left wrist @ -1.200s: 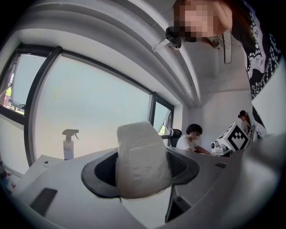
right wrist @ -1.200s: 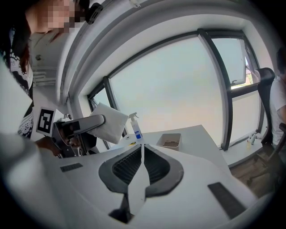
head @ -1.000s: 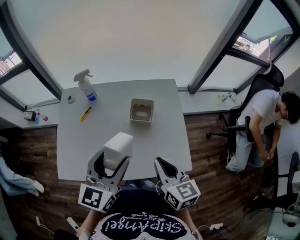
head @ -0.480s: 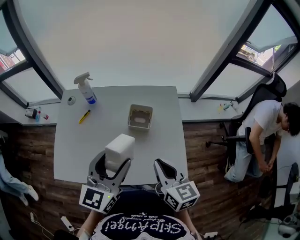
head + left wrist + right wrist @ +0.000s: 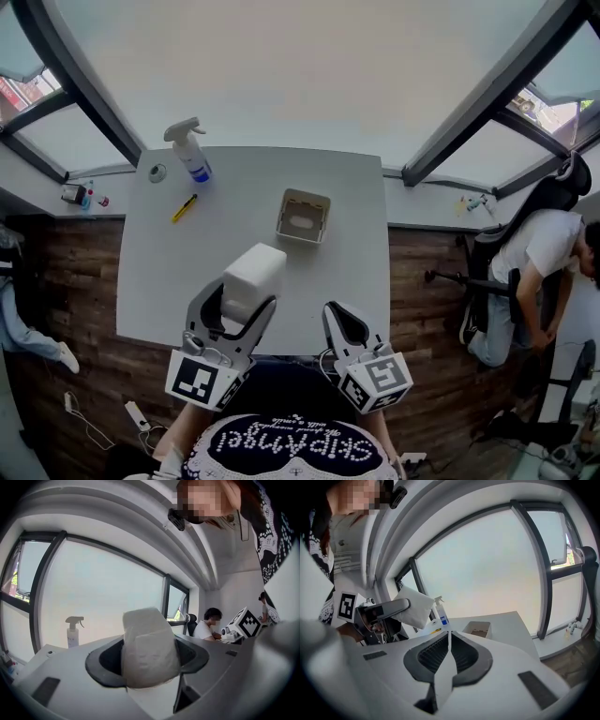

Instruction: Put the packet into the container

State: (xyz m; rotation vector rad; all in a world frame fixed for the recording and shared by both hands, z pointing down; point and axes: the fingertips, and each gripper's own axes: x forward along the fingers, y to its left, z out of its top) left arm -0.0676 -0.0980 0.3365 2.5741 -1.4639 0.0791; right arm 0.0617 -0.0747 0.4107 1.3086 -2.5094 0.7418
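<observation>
The left gripper [image 5: 149, 660] is clamping the white packet [image 5: 149, 637] between its jaws (packet sticking upright), while a spray bottle [image 5: 72, 632] is standing left, before the window [image 5: 103, 588].

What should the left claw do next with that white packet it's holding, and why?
Probably carry it forward and slightly right. The left gripper is shut on the packet over the table's near part, while the open-topped container stands farther out, not yet under it.
</observation>
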